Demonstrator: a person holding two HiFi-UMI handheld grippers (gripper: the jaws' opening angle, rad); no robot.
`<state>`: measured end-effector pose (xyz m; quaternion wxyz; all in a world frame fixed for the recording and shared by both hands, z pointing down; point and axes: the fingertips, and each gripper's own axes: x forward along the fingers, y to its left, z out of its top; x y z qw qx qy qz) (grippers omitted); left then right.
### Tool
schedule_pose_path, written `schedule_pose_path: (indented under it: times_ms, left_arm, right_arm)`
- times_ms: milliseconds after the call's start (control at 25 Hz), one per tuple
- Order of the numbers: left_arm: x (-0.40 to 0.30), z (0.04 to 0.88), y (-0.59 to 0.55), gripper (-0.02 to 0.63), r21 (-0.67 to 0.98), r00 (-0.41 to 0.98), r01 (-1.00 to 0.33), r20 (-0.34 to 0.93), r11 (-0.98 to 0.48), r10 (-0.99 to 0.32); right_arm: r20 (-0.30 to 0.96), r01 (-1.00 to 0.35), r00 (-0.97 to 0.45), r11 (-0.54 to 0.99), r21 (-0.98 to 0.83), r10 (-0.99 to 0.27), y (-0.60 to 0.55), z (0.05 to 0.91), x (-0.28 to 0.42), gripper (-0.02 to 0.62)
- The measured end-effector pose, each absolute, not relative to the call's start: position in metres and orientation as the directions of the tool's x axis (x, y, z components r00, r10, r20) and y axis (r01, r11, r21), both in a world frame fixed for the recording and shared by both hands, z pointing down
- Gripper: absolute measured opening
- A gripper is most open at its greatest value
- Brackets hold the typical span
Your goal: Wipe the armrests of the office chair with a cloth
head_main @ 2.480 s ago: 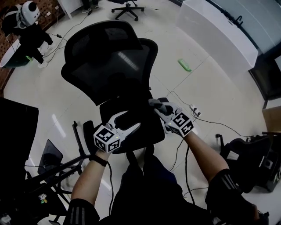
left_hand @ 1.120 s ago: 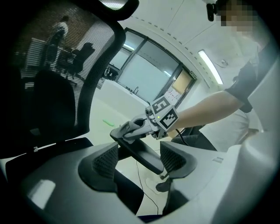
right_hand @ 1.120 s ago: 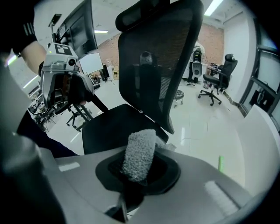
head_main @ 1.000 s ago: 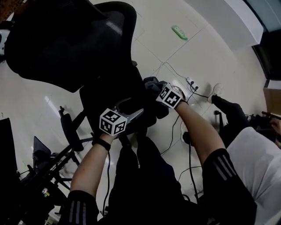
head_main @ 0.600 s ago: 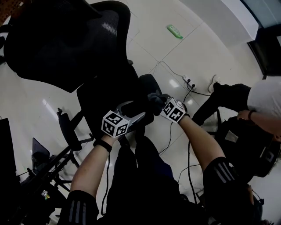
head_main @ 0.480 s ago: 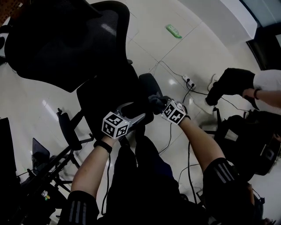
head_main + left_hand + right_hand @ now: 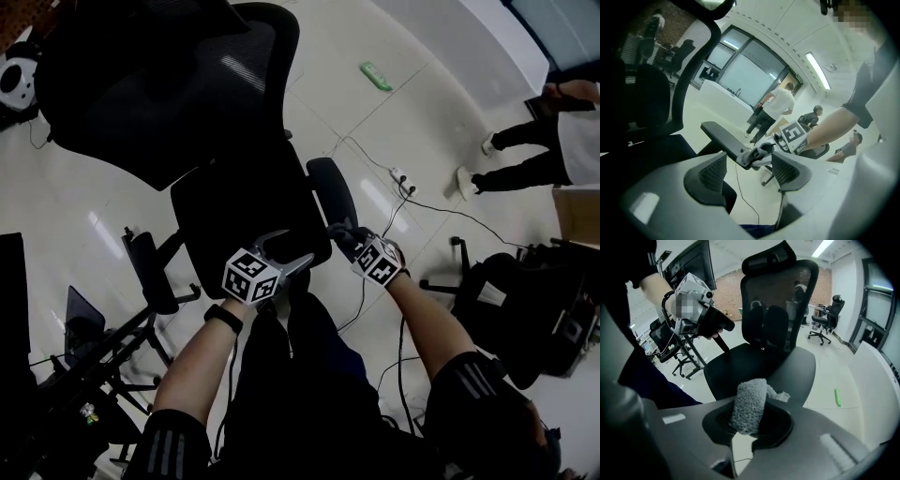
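The black mesh office chair (image 7: 178,94) stands in front of me. Its right armrest (image 7: 328,190) runs toward me, and its left armrest (image 7: 150,272) is lower left. My right gripper (image 7: 345,239) is shut on a grey cloth (image 7: 339,234), which rests against the near end of the right armrest. The right gripper view shows the cloth (image 7: 749,404) rolled between the jaws of the right gripper (image 7: 752,419), with the armrest pad (image 7: 797,369) just beyond. My left gripper (image 7: 289,249) hovers open over the seat's front edge, holding nothing. In its own view the left gripper (image 7: 749,160) looks at the armrest (image 7: 723,137) and cloth (image 7: 753,154).
A power strip with cables (image 7: 403,178) and a green object (image 7: 377,75) lie on the tiled floor to the right. A person (image 7: 562,141) stands far right. Black equipment (image 7: 534,309) sits at right, a metal stand (image 7: 94,347) at lower left.
My right gripper has slid the cloth toward me along the right armrest to its near end. The person at right has walked farther away. The left gripper has hardly moved.
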<state>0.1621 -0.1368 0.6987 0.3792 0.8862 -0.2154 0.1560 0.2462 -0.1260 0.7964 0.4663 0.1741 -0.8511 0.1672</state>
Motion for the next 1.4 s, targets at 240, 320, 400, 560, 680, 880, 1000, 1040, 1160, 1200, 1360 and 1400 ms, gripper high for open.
schedule_pose_path:
  times_ms: [240,320,400,560,680,880,1000,1040,1160,1200,1360,1400]
  left_arm:
    - [0.146,0.692,-0.127,0.324,0.603,0.857,-0.506,0.431,-0.617,-0.283]
    - [0.136,0.687,-0.128,0.324,0.599,0.855,-0.513,0.423,-0.614,-0.301]
    - [0.123,0.683,-0.129,0.324,0.594,0.849,-0.525,0.419,-0.609,-0.322]
    - [0.092,0.673,-0.132,0.324,0.583,0.832,-0.554,0.409,-0.594,-0.375]
    - [0.067,0.664,-0.133,0.324,0.575,0.814,-0.581,0.397,-0.576,-0.425]
    - [-0.002,0.659,-0.131,0.324,0.56,0.755,-0.65,0.401,-0.514,-0.518]
    - [-0.047,0.662,-0.126,0.324,0.552,0.713,-0.691,0.412,-0.467,-0.567]
    - [-0.062,0.662,-0.124,0.324,0.55,0.698,-0.703,0.415,-0.45,-0.584]
    - [-0.107,0.662,-0.119,0.324,0.542,0.65,-0.739,0.416,-0.401,-0.635]
    - [-0.122,0.661,-0.118,0.324,0.538,0.633,-0.75,0.416,-0.385,-0.653]
    - [-0.185,0.663,-0.111,0.324,0.524,0.558,-0.793,0.422,-0.31,-0.715]
    - [-0.199,0.664,-0.11,0.324,0.521,0.54,-0.802,0.425,-0.292,-0.726]
  right_arm:
    - [0.858,-0.468,-0.498,0.872,-0.146,-0.123,-0.111,0.789,0.239,0.037]
    - [0.849,-0.467,-0.51,0.873,-0.14,-0.137,-0.112,0.781,0.231,0.037]
    - [0.839,-0.451,-0.525,0.883,-0.129,-0.145,-0.117,0.773,0.215,0.037]
    - [0.806,-0.416,-0.569,0.903,-0.108,-0.165,-0.136,0.753,0.169,0.037]
    - [0.774,-0.367,-0.612,0.925,-0.098,-0.161,-0.146,0.734,0.128,0.037]
    - [0.741,-0.254,-0.664,0.962,-0.102,-0.097,-0.151,0.721,0.04,0.037]
    - [0.734,-0.2,-0.677,0.974,-0.111,-0.055,-0.151,0.722,-0.01,0.037]
    - [0.733,-0.182,-0.679,0.977,-0.111,-0.043,-0.151,0.722,-0.026,0.037]
    - [0.733,-0.121,-0.68,0.987,-0.103,-0.007,-0.15,0.724,-0.074,0.037]
    - [0.733,-0.102,-0.681,0.99,-0.101,0.004,-0.15,0.724,-0.09,0.037]
    - [0.721,-0.049,-0.691,0.993,-0.106,0.043,-0.149,0.722,-0.156,0.037]
    - [0.719,-0.029,-0.693,0.994,-0.105,0.056,-0.147,0.722,-0.171,0.037]
